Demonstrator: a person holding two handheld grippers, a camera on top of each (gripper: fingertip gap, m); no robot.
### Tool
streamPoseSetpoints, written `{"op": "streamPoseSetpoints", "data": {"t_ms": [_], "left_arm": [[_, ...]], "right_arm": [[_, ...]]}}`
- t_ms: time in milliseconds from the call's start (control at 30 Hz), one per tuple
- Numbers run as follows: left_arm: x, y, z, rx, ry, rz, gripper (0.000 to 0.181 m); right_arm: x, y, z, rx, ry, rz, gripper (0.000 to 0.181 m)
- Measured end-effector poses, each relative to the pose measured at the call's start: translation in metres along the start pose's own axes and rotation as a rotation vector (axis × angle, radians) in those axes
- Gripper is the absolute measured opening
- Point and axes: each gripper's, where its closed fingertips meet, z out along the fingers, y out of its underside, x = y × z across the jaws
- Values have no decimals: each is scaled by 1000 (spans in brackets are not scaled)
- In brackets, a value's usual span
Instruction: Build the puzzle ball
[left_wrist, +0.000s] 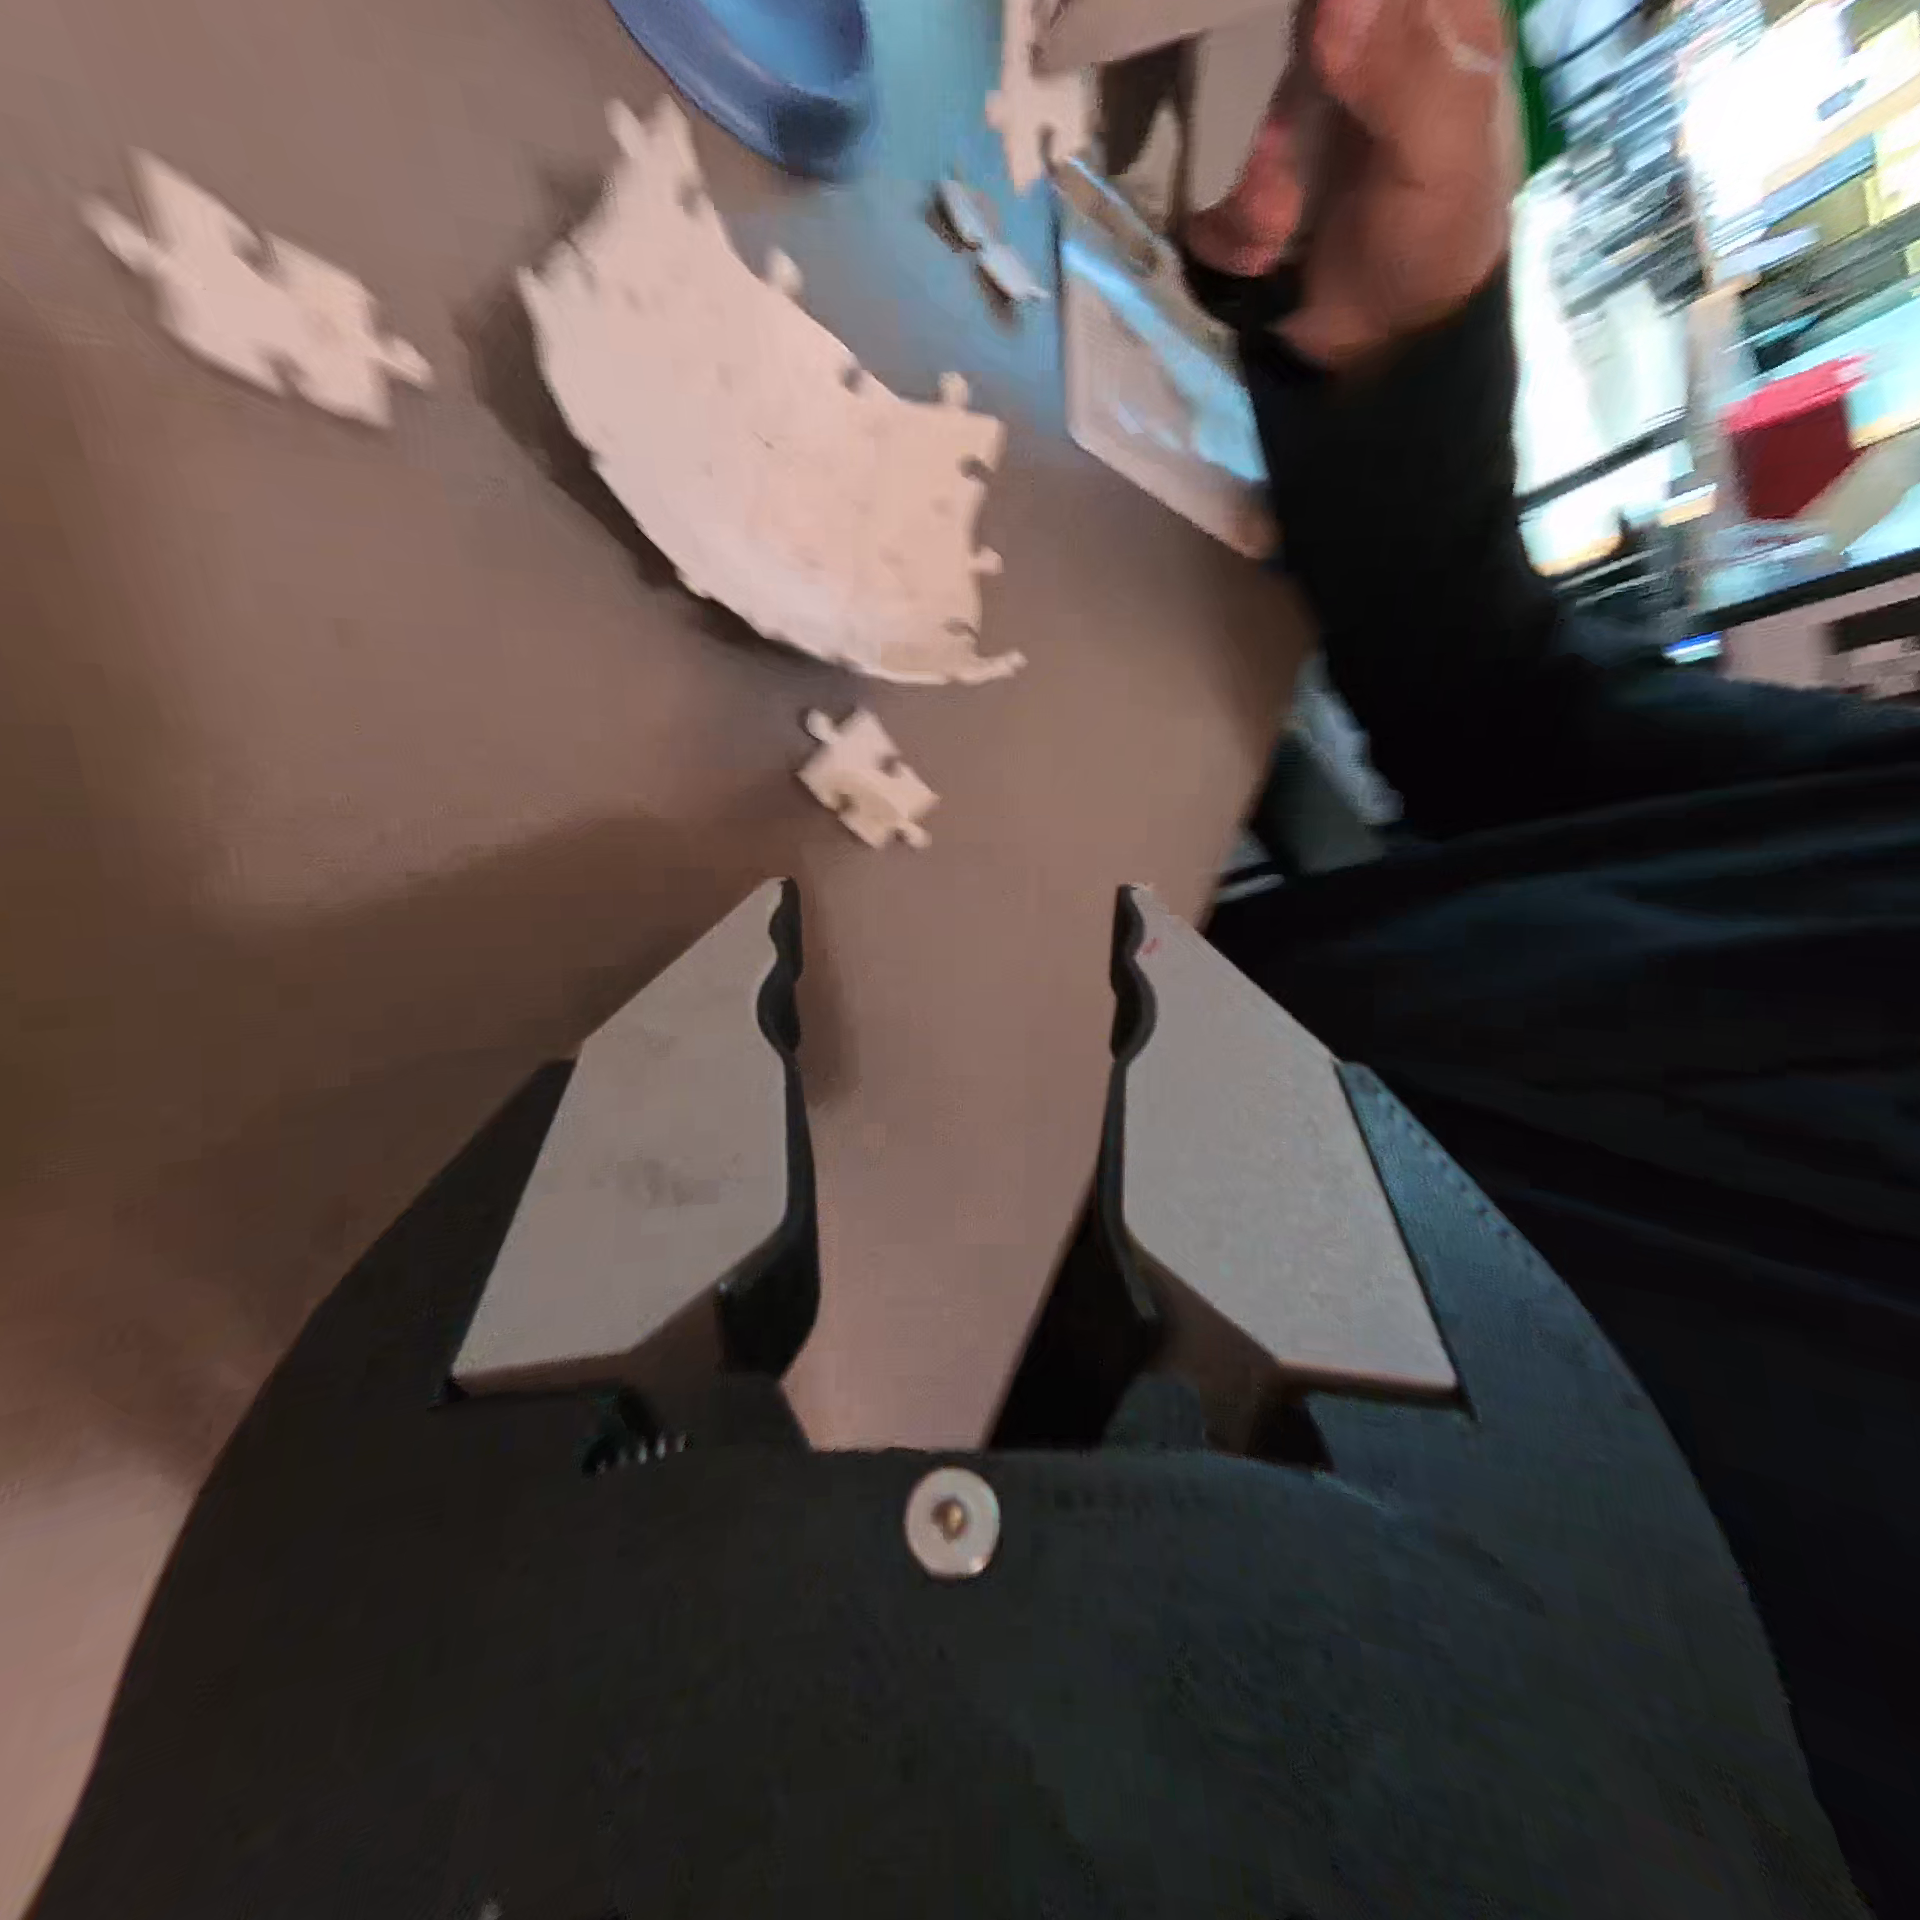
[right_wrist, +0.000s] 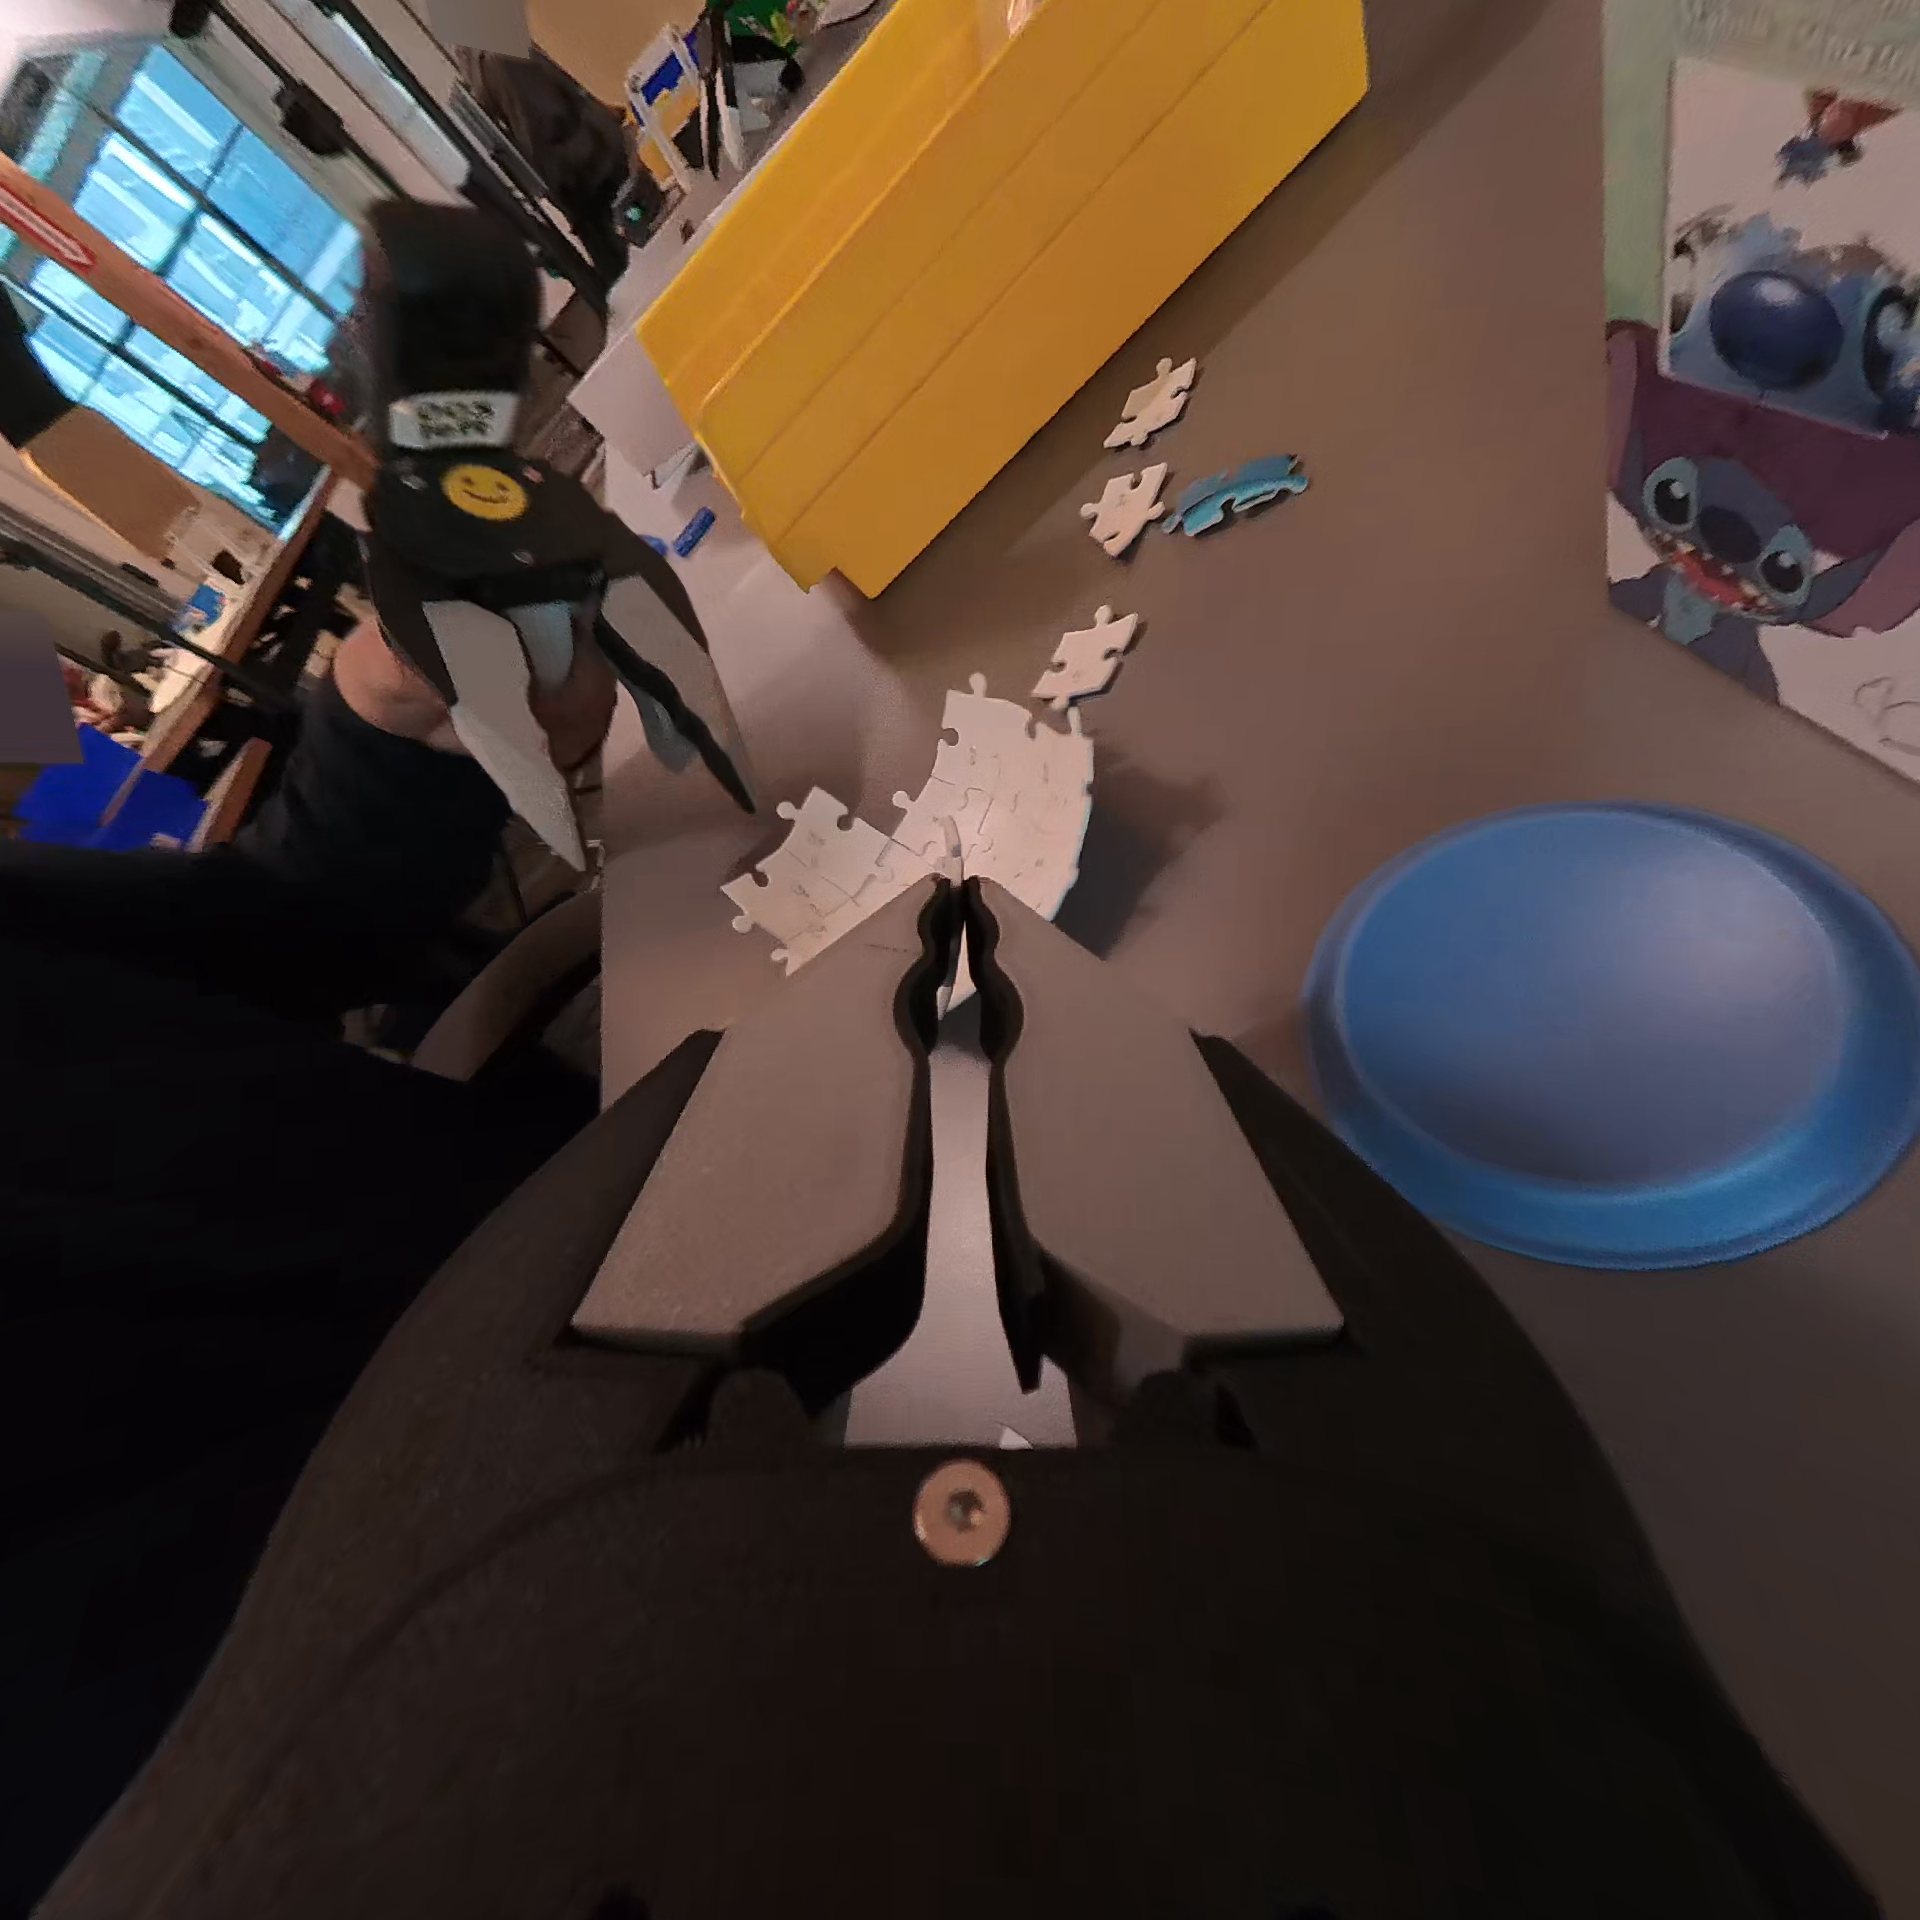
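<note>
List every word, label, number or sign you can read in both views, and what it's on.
White label on the black left gripper: too blurred to read.
Round yellow sticker below it: a smiley face, no words.
Red-and-white sign at far left: too blurred.
Pale card in the left wrist view: too blurred.
Curved white puzzle section: faint marks, too small.

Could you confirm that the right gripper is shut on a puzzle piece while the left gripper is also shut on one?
Not quite. The right gripper is shut on a white puzzle piece, but the left gripper is open and empty, hovering above the table, as the left wrist view shows.
</note>
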Motion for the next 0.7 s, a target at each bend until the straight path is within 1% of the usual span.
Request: {"op": "streamPoseSetpoints", "data": {"t_ms": [67,100,200,300,433,600,667,700], "left_arm": [[14,9,6,42,145,-93,57],[17,12,8,56,185,-112,52],[10,16,16,78,155,-110,24],[11,12,18,97,137,-81,26],[8,5,11,130,126,-72,29],[1,4,1,156,101,-73,30],[-2,5,-2,163,96,-80,30],[-4,5,-4,168,91,-82,30]], "right_arm": [[-2,5,3,-19,-38,27,0],[-3,9,5,-36,-50,38,0],[-1,18,10,-72,-46,51,0],[1,22,14,-93,-30,53,0],[0,34,20,-149,-49,73,0],[-15,52,31,-238,-106,74,0],[-19,52,30,-244,-107,56,0],[-17,46,27,-226,-93,45,0]]}}
